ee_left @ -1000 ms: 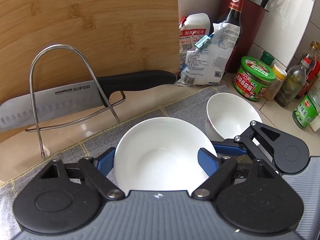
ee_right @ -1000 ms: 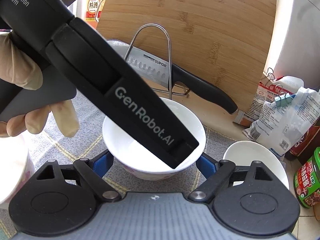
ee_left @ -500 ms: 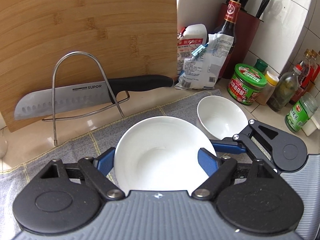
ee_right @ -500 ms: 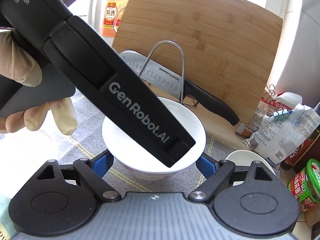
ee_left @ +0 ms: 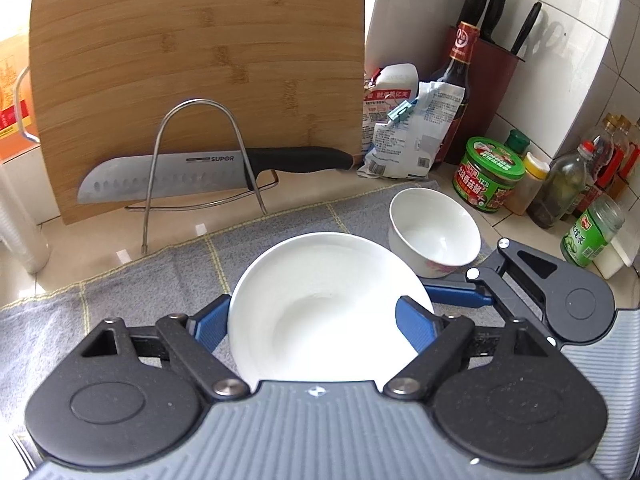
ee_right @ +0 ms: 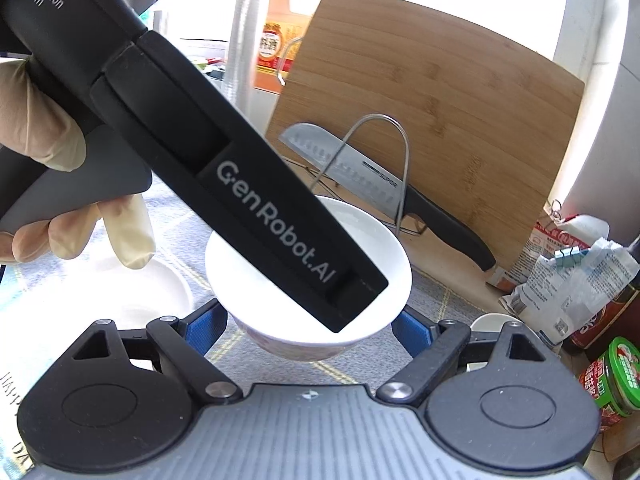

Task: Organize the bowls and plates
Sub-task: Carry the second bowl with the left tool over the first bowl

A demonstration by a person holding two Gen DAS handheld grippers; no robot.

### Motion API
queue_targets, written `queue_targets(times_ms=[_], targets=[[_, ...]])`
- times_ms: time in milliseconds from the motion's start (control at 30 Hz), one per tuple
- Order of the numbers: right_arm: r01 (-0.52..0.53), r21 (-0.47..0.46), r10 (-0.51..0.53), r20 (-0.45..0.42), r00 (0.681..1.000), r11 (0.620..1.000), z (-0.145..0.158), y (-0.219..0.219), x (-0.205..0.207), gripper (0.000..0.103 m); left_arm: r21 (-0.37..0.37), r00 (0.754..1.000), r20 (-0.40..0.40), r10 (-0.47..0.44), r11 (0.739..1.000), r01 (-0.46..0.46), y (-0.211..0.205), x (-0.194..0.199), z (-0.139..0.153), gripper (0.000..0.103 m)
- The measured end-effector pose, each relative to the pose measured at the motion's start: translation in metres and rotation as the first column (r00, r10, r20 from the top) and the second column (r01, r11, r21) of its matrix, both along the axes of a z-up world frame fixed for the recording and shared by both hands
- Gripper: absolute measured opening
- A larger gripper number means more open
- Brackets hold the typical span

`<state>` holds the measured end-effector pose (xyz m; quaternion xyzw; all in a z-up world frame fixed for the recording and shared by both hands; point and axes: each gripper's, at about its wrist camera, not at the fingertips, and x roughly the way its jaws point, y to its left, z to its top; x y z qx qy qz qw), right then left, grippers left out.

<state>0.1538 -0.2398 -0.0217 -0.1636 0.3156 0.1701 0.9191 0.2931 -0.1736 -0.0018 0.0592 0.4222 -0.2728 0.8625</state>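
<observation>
A: Where's the big white bowl point(ee_left: 328, 308)?

B: Mouth up, clamped across its rim by both hand-held grippers: left hand-held gripper point(ee_left: 316, 322), right hand-held gripper point(ee_right: 310, 326). It seems clear of the grey cloth point(ee_left: 132, 280).

A: Long axis?

B: None; it's round.

A: Room around it?

B: A small bowl point(ee_left: 434, 234) stands just right. The knife rack point(ee_left: 200, 160) and cutting board point(ee_left: 200, 60) stand behind, apart.

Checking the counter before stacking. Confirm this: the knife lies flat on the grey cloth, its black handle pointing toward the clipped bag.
Not quite. The knife is not on the grey cloth; it rests in the wire rack in front of the wooden cutting board. Its black handle does point toward the clipped bag. The left wrist view shows this.
</observation>
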Motion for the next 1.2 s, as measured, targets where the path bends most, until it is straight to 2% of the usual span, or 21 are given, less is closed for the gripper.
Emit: queue_targets(times_ms=[700,1200], targets=[[-0.116,0.021,0.116,-0.006,0.993,0.993,0.009,0.037,-0.034,0.092,0.017,0.994,0.003,0.107,0.994,-0.107,0.044,-0.045,0.012,0.086],[-0.177,0.024,0.178,-0.054,0.983,0.984,0.001,0.062,-0.043,0.092,0.021,0.987,-0.034,0.157,0.988,-0.156,0.071,-0.061,0.004,0.086]])
